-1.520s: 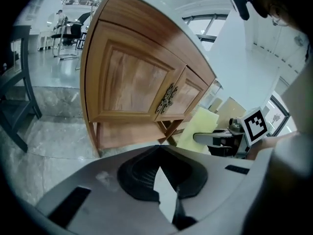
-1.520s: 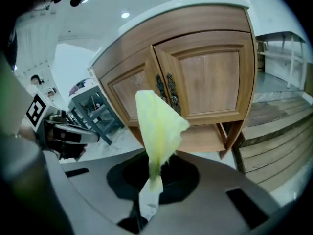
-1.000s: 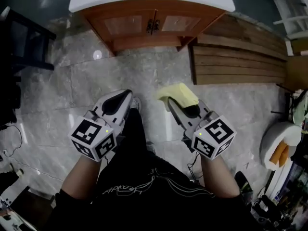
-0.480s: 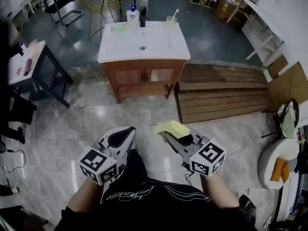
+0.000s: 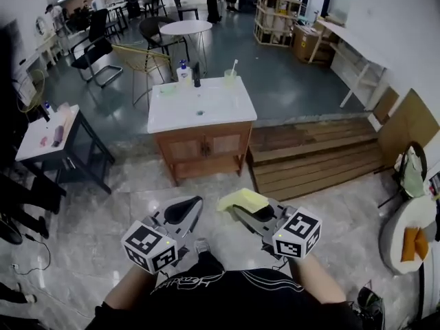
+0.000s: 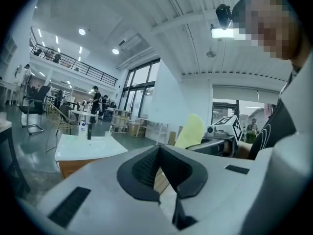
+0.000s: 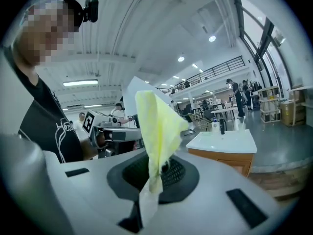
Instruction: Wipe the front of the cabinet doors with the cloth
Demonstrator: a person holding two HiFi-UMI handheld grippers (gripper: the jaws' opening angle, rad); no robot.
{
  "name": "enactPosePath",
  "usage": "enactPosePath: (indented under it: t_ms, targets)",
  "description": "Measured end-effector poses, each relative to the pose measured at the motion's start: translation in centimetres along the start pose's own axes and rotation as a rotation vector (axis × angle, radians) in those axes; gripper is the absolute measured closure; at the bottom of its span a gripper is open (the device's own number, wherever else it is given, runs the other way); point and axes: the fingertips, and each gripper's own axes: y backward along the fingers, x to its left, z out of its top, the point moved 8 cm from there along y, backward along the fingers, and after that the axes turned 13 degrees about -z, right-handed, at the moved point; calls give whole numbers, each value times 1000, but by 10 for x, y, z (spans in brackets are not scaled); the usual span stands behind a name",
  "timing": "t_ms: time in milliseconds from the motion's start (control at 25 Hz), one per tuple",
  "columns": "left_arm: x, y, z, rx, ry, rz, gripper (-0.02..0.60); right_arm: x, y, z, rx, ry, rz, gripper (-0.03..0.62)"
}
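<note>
Far left: dark bench (image 5: 55, 141) carrying a few small items, too small to identify. Behind it are black chairs and a yellow wire chair (image 5: 148, 55) on a grey floor.

Left tongs (image 5: 191, 203): low in the head view, just ahead of the person's black shirt (image 5: 227, 298), pointing toward the cabinet. In the left gripper view the jaws meet at the tips with nothing between them.

Centre: wooden cabinet (image 5: 206, 166), with the cabinet doors (image 5: 223, 144) facing the person. It is well apart from both tongs, with bare stone floor between and nothing in the way. Its white bench top (image 5: 210, 110) carries a pump bottle (image 5: 182, 73), a dark tap (image 5: 196, 75) and a cup with a stick in it (image 5: 231, 76). The bottle label is too small to read.

Right tongs (image 5: 237, 210): just beside the left tongs, clamped on the yellow cloth (image 5: 242, 199). The cloth bunches over the tips in the head view and hides them. In the right gripper view it stands up from between the jaws.

Right: slatted wooden platform (image 5: 313, 158) just beside the cabinet's right side, and a brown board (image 5: 407, 126) against the wall. Far right is a white round tub (image 5: 397, 243) with something orange inside, cut off by the frame edge.

Writing: left cube (image 5: 150, 247) and right cube (image 5: 297, 234) show only black-and-white square patterns. The white print on the shirt is not legible.
</note>
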Motion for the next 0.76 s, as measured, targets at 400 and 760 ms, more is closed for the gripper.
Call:
enactPosePath:
  t_ms: [400, 760]
  targets:
    - [-32, 6, 12, -23, -43, -24, 575, 20, 29, -4, -22, 16, -28, 553]
    - [-53, 27, 10, -29, -17, -31, 575, 50, 41, -3, -44, 26, -2, 553]
